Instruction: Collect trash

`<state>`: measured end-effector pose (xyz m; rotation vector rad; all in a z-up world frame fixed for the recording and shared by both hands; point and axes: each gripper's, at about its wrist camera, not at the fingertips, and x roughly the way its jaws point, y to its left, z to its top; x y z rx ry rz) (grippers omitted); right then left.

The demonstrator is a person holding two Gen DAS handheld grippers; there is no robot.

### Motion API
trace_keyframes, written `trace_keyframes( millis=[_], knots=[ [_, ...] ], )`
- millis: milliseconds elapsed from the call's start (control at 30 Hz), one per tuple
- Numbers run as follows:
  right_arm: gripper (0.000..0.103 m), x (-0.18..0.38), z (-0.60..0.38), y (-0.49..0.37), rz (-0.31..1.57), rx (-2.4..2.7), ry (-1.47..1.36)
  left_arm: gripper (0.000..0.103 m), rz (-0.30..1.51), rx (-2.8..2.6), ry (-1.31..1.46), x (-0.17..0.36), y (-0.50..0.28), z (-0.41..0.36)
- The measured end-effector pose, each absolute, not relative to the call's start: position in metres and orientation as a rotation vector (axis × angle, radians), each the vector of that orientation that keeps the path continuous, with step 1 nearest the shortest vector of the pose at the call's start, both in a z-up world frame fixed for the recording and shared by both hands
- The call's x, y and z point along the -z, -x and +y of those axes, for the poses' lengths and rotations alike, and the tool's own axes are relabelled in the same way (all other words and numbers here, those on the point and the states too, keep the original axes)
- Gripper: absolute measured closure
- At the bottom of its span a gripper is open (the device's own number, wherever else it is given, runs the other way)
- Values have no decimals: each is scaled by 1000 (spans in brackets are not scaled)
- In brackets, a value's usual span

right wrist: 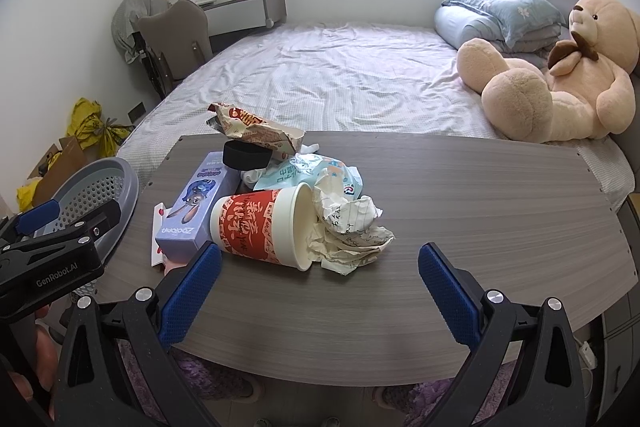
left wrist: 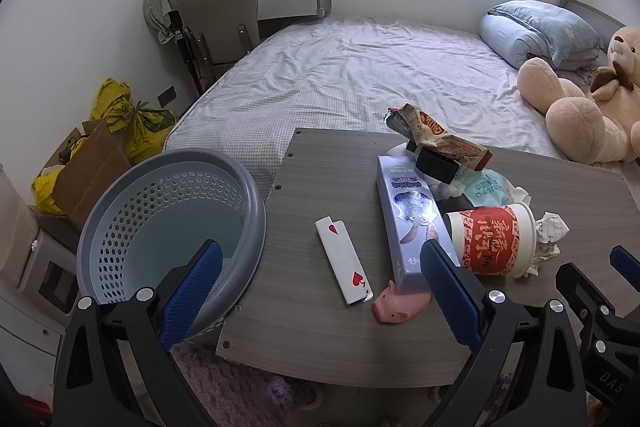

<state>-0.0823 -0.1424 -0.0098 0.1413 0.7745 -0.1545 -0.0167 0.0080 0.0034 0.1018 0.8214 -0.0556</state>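
Note:
A red and white paper cup [right wrist: 260,227] [left wrist: 492,241] lies on its side on the wooden table [right wrist: 480,211], crumpled paper [right wrist: 352,231] at its mouth. Behind it sit a light blue wrapper [right wrist: 316,171], a snack bag [right wrist: 256,131] [left wrist: 436,137] and a black band [right wrist: 246,155]. A purple carton [left wrist: 408,219] [right wrist: 200,203], a folded playing-card packet [left wrist: 344,263] and a pink pig toy [left wrist: 394,305] lie nearer the left. My left gripper [left wrist: 320,295] is open above the table's near edge. My right gripper [right wrist: 320,295] is open, just short of the cup.
A grey perforated basket [left wrist: 168,211] [right wrist: 92,195] stands at the table's left edge. A bed [left wrist: 360,67] with a teddy bear [right wrist: 560,79] and pillow lies beyond. Yellow bags and a cardboard box [left wrist: 92,171] sit on the floor left. A purple rug lies under the table.

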Motion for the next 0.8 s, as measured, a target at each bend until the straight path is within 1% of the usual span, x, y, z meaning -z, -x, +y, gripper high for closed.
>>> trace_keyframes(
  millis=[800],
  knots=[
    [6,13,-153,84,780,110,-156,8,814,34,-83,-3,17,16]
  ],
)
